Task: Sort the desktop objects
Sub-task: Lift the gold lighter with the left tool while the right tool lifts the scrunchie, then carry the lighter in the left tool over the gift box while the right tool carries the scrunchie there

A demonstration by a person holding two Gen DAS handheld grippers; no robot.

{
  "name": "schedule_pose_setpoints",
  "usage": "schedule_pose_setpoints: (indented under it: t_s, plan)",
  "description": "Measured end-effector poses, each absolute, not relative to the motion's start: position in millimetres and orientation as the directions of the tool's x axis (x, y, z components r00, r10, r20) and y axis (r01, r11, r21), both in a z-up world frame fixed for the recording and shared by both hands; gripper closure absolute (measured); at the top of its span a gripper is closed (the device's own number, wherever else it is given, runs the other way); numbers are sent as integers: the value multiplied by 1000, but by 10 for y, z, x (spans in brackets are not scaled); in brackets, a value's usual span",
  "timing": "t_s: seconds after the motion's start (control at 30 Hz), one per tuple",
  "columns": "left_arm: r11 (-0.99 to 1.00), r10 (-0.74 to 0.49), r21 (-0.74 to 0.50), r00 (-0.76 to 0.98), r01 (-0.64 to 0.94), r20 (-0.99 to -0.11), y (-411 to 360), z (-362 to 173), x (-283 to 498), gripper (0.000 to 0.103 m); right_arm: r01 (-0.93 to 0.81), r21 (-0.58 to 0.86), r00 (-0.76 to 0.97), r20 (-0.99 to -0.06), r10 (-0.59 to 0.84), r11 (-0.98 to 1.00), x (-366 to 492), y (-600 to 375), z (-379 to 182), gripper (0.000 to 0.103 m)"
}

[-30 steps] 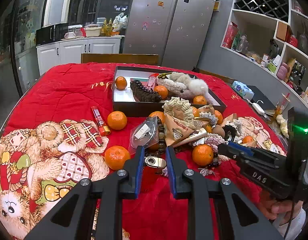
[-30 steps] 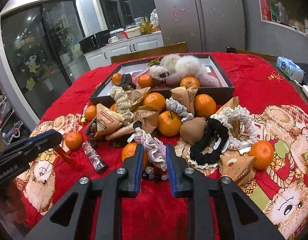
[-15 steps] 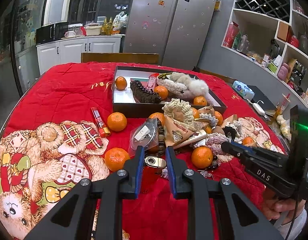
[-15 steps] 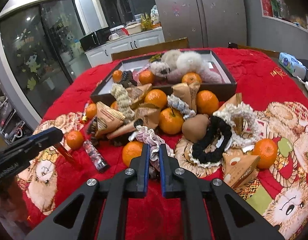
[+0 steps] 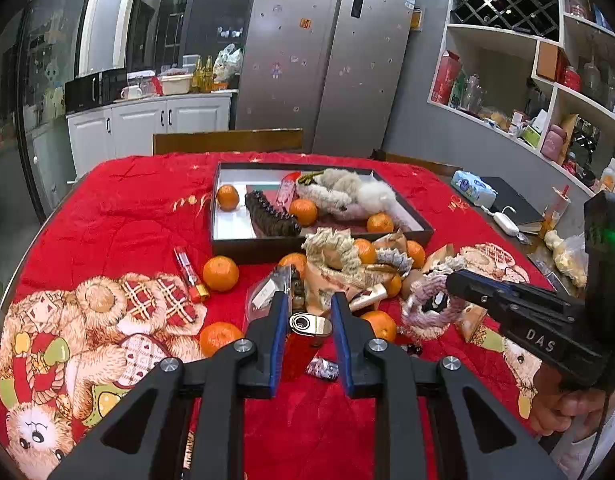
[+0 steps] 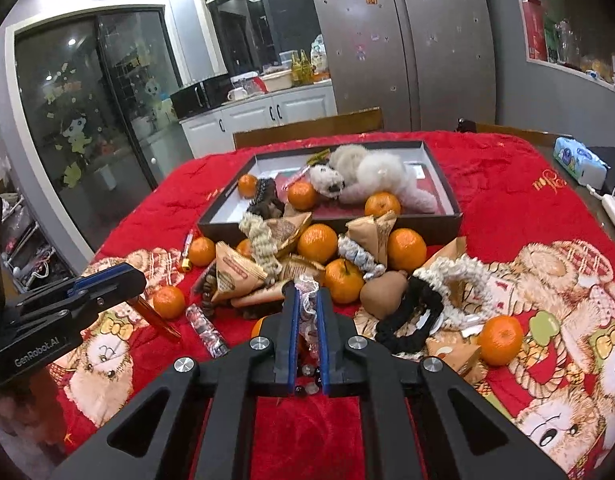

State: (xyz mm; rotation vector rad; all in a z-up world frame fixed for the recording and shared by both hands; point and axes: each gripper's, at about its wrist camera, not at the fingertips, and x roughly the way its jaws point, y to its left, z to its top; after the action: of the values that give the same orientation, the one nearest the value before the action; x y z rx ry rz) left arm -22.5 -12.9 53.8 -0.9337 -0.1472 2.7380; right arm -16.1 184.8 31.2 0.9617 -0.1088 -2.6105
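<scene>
Both grippers grip: left gripper clamps a red lighter, right gripper pinches a lace scrunchie above the pile. Lift clear, then carry to the tray.

My tongs' black fingers look like matt plastic with glossy blue pads, and between the left pair sits a lighter with a shiny metal top and a red glossy body. The red tablecloth at ten o'clock is soft quilted cloth. At twelve o'clock, the dark tray seems smooth card, the white toy fluffy plush, and my right pair pinches a frilly cloth scrunchie.
</scene>
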Motion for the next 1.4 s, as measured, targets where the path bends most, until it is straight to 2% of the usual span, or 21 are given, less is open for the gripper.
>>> schedule_pose_setpoints:
  t_s: [0.57, 0.97, 1.4]
  plan:
    - [-958, 288, -167, -773, -234, -565, -25, 735, -213, 80, 315, 191, -725, -584, -365, -930, -96, 1951, 575, 94]
    - [-942, 334, -199, -733, -269, -592, 94, 836, -463, 80, 330, 212, -704, -594, -389, -920, -205, 1985, 659, 94]
    - [-926, 371, -167, -733, -338, -571, 290, 1055, -674, 80, 280, 160, -735, -599, -319, -946, -374, 2181, 847, 94]
